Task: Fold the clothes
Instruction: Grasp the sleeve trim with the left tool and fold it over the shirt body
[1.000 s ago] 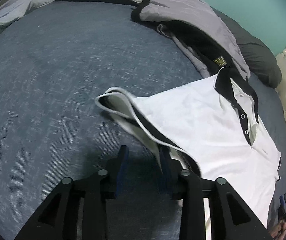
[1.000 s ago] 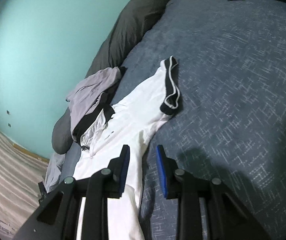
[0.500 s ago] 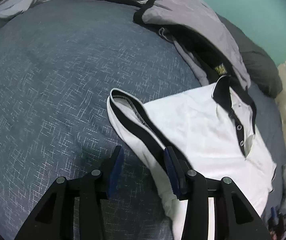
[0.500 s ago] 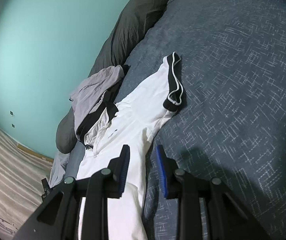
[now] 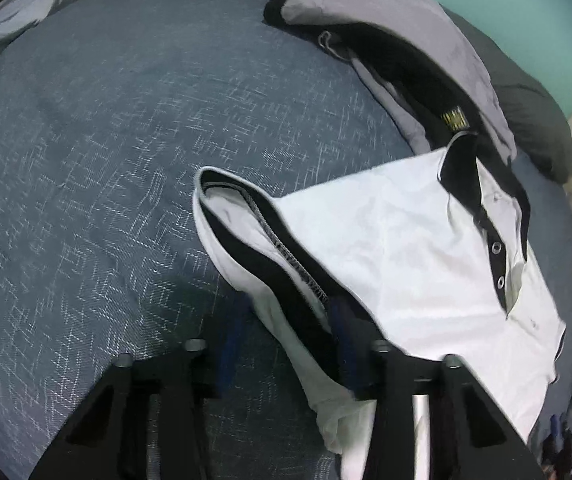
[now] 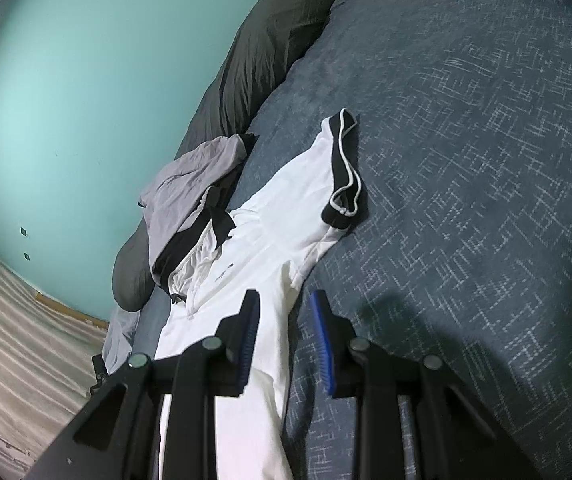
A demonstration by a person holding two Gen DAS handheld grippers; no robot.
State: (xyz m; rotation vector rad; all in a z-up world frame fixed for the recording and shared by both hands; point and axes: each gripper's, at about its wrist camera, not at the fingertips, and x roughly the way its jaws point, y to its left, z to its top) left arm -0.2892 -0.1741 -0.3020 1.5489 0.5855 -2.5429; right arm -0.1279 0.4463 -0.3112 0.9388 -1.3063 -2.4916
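the white polo shirt [image 5: 398, 248] lies spread on the bed [image 5: 106, 160], collar far ahead of the jaws, no fold laid yet, so i judge the task barely begun. the left gripper [image 5: 286, 344] jaws are closing with the black-trimmed sleeve [image 5: 270, 248] between them. the right gripper [image 6: 286, 340] jaws stand spread astride the shirt's side edge, pinching nothing. a grey garment [image 5: 390, 20] waits beyond, unfolded.

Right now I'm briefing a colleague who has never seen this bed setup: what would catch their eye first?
The white polo shirt with black trim, spread on the dark blue bedspread. Its black-banded sleeve runs between the fingers of the left gripper, whose jaws are closing. Behind the collar lies a crumpled grey garment against the turquoise wall.
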